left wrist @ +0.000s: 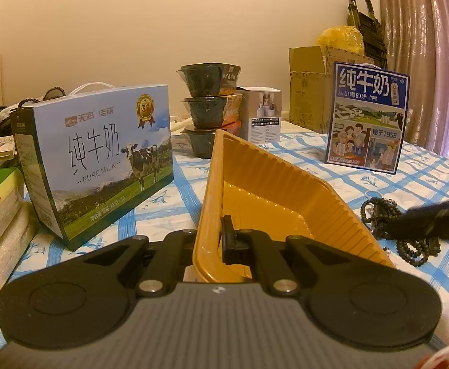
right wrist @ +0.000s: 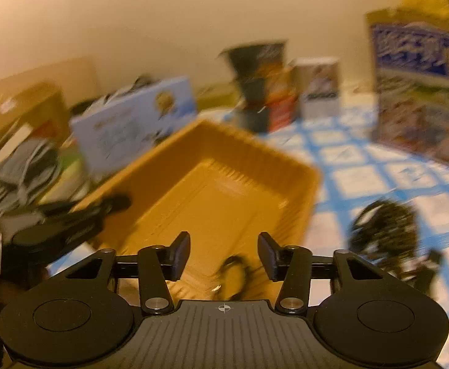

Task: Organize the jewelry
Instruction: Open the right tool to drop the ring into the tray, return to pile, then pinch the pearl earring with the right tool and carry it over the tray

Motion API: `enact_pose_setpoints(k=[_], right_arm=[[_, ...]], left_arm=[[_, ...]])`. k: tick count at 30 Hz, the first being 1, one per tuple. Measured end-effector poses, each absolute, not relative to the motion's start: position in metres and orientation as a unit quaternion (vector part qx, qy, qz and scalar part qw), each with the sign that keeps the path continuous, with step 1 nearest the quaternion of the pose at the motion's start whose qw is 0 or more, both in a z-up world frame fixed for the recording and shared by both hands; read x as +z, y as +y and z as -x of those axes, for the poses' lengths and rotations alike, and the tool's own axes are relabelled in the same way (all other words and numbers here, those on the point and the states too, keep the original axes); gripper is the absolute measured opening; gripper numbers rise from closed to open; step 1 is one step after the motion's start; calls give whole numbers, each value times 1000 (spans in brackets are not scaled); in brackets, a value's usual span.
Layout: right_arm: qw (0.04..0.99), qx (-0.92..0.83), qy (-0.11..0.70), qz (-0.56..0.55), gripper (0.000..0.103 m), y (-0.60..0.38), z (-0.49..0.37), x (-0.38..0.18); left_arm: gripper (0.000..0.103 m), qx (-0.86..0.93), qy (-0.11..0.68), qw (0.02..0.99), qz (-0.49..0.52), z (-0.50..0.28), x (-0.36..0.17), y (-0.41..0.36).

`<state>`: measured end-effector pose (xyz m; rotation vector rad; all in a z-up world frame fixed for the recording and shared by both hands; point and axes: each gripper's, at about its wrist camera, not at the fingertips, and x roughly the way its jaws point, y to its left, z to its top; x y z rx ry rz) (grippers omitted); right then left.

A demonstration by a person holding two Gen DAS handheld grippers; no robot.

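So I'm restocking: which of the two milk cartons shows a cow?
The light-blue milk carton on the left, printed PURE MILK, shows a standing cow. The dark-blue milk carton on the right shows cartoon people instead.

An orange-yellow ribbed tray [left wrist: 273, 184] is seen on a bench [left wrist: 424, 172] covered in white cloth checked with blue. Dark beads [left wrist: 387, 215] lie to its right. A sky-blue milk carton [left wrist: 98, 160] printed with a black-and-white cow stands left, a deep-blue one [left wrist: 367, 120] far right.
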<state>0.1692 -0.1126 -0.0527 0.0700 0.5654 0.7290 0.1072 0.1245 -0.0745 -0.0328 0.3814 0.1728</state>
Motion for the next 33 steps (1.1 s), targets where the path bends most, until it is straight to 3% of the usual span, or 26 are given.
enact_pose_setpoints(k=[8,14,18,33], right_arm=[[913,235,332,-33,48,-171,-199,-85],[907,233,350,-25,29,-169,-209,-104],[905,240,351,-7,21,-150,-219,-111],[910,205,361,8,19,-133,-243,-130]], left_arm=[[5,87,187,978,14,-109,-73,123],[5,91,190,978,13,-110,-74,124],[5,91,191,977,13,-110,-75,125],[5,92,192,977,16,-111,-76,126]])
